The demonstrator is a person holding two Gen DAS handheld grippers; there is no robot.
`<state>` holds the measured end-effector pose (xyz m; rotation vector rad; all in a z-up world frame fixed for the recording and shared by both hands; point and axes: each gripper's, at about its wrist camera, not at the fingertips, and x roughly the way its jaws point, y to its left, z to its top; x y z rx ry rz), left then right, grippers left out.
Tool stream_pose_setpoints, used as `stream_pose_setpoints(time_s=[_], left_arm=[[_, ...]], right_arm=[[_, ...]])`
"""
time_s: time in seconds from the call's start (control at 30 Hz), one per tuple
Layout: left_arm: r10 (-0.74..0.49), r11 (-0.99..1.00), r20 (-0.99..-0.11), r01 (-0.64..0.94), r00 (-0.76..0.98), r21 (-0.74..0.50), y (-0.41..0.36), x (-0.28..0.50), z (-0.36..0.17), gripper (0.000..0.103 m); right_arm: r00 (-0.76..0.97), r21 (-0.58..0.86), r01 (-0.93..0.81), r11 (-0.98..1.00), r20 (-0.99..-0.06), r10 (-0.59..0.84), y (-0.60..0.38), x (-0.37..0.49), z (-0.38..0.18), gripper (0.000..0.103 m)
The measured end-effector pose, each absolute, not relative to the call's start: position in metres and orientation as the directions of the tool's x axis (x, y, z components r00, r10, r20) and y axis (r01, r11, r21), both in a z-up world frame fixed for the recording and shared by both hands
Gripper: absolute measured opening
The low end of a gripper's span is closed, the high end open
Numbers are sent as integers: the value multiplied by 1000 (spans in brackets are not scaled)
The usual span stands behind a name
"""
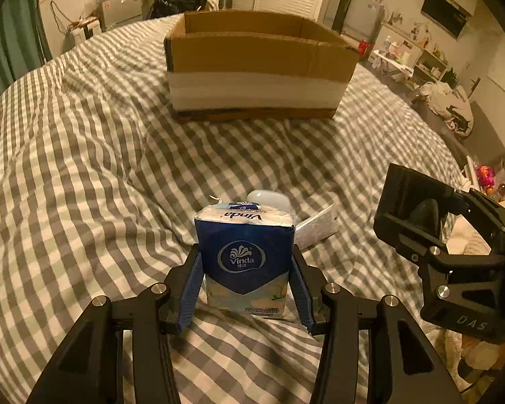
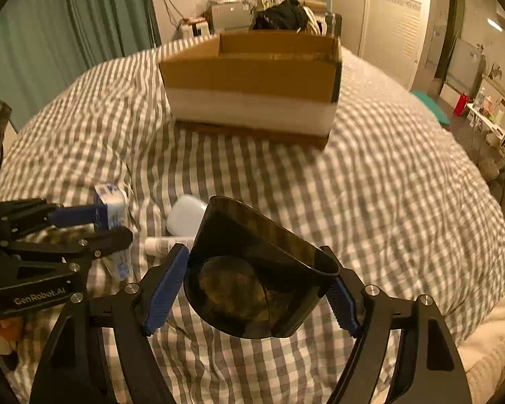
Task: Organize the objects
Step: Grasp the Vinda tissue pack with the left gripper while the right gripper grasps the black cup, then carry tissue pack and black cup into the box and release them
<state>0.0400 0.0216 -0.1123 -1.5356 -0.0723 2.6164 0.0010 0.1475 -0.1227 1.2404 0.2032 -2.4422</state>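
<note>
My left gripper [image 1: 245,266] is shut on a blue Vinda tissue pack [image 1: 244,252], which stands upright on the checked bedcover; the pack also shows in the right wrist view [image 2: 109,207]. My right gripper [image 2: 252,289] is shut on a dark smoky plastic container [image 2: 252,269], tilted with its opening toward the camera; in the left wrist view the container [image 1: 410,205] shows at the right. An open cardboard box [image 1: 256,67] with a white band stands farther up the bed, also in the right wrist view [image 2: 252,84].
A small white case [image 2: 185,213] and a white tube [image 2: 166,245] lie on the bedcover [image 2: 387,185] between the two grippers. A white packet [image 1: 316,227] lies behind the tissue pack. Shelves and clutter stand off the bed's right edge.
</note>
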Motion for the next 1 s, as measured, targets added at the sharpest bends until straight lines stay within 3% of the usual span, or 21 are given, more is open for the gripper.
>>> stream_pose_setpoints(time_s=[0.53,1.0], left_arm=[[107,-993,-793,-108,-600,-52,23,2,-28,49],[98,-994,-755,-93,-648,-49,7,-85,19,49]], right_arm=[[-629,35,414,-910,-711,-314,155,-12,-51,77],[-692,35,424,-905,-632,-349,145,-92,18,77]])
